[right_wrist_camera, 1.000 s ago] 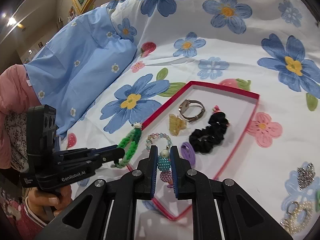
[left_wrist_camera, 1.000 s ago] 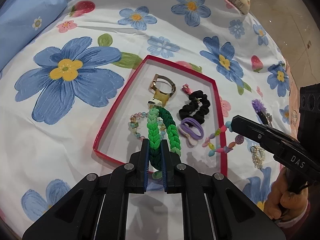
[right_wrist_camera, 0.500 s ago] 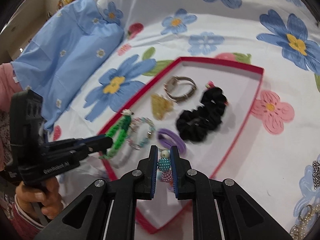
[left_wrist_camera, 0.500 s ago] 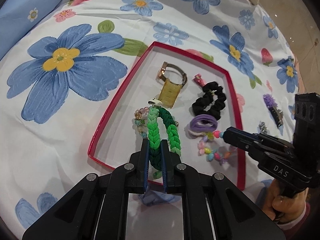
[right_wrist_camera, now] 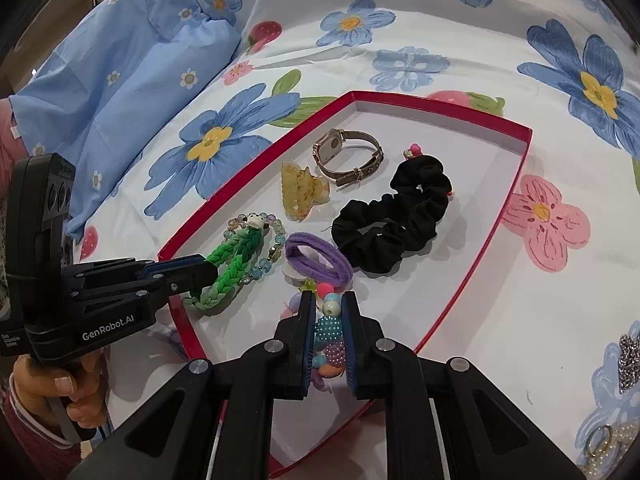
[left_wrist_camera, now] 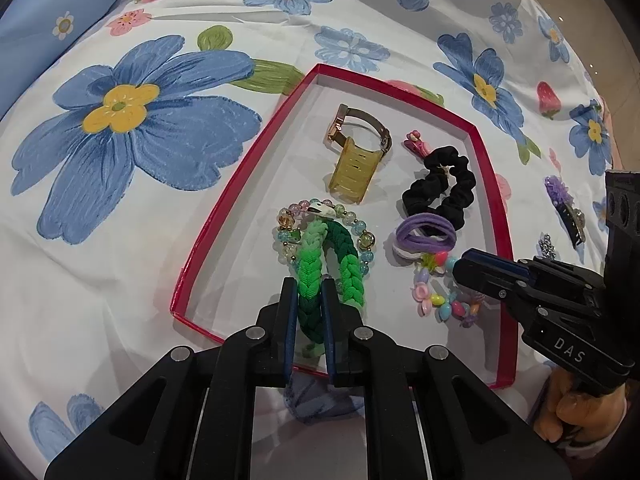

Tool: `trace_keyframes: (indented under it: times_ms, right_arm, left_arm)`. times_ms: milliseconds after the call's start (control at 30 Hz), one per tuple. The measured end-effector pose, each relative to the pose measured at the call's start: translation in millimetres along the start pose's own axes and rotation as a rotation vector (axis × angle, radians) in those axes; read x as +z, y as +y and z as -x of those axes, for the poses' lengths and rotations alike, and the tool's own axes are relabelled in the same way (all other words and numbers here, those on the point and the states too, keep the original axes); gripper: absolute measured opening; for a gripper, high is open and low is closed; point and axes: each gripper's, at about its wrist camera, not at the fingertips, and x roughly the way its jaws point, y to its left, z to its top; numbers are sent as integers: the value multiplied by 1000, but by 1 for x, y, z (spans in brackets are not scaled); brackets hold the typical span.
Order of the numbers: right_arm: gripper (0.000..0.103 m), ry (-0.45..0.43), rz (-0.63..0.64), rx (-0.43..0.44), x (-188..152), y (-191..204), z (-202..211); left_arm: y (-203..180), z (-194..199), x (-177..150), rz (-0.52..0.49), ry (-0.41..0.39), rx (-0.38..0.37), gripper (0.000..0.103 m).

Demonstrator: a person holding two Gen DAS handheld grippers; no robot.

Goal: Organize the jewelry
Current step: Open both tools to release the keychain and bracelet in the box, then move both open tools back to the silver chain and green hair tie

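While both grippers reach into the red tray (left_wrist_camera: 224, 216), the left gripper (left_wrist_camera: 309, 300) pinches the green braided bracelet (left_wrist_camera: 320, 256) beside the beaded bracelet (left_wrist_camera: 286, 236); the right gripper (right_wrist_camera: 327, 320), jaws nearly closed, clasps the colourful bead bracelet (right_wrist_camera: 330, 336) near the purple hair tie (right_wrist_camera: 316, 260).

"DAS" on right hand-held gripper (left_wrist_camera: 464, 268), "GenRobot.AI" on left (right_wrist_camera: 208, 270)

Red-rimmed tray (left_wrist_camera: 224, 216), green braided bracelet (left_wrist_camera: 316, 256), black scrunchie (right_wrist_camera: 392, 220), blue-flowered white sheet (left_wrist_camera: 120, 240), purple hair tie (right_wrist_camera: 320, 260)

Floral bedsheet (left_wrist_camera: 168, 240), red tray (left_wrist_camera: 248, 176), blue pillow (right_wrist_camera: 120, 80), loose trinkets (left_wrist_camera: 564, 208)
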Motion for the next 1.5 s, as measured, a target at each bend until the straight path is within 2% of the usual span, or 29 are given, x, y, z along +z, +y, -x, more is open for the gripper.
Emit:
trace_keyframes:
  times_ms: [100,200,300,433,533,600,667,833,933,1500]
  right_arm:
    - [15,-1,-9,7,0,-2,0]
    - [15,-5,-21,14,0,-3,1]
    - [19,-12,-33,24,0,-4,3]
    - [35,-34,-51,41,0,-6,11]
    - [36,-60,-62,48,-1,-7,21]
    - [36,-81,-73,55,-2,-9,29]
    - [42,-102,-89,57,-4,-12,39]
    - [44,-141,-128,60,-13,-24,62]
    - [52,-167,-157,49,-22,-35,79]
    - [52,-271,-306,-81,-82,-105,164]
  left_arm:
    - [0,0,0,5,1,1,12]
    - [1,2,-1,10,-2,2,22]
    - [2,6,-1,19,-12,2,26]
    - [3,15,-1,35,-32,-8,39]
    - [3,24,-2,48,-56,-17,47]
    - [2,30,-2,50,-70,-18,49]
    - [-1,35,-2,50,-75,-22,50]
    - [-13,44,-5,48,-88,-44,59]
    - [-24,48,-7,33,-89,-68,59]
    - [-112,54,-20,-128,-62,-165,62]
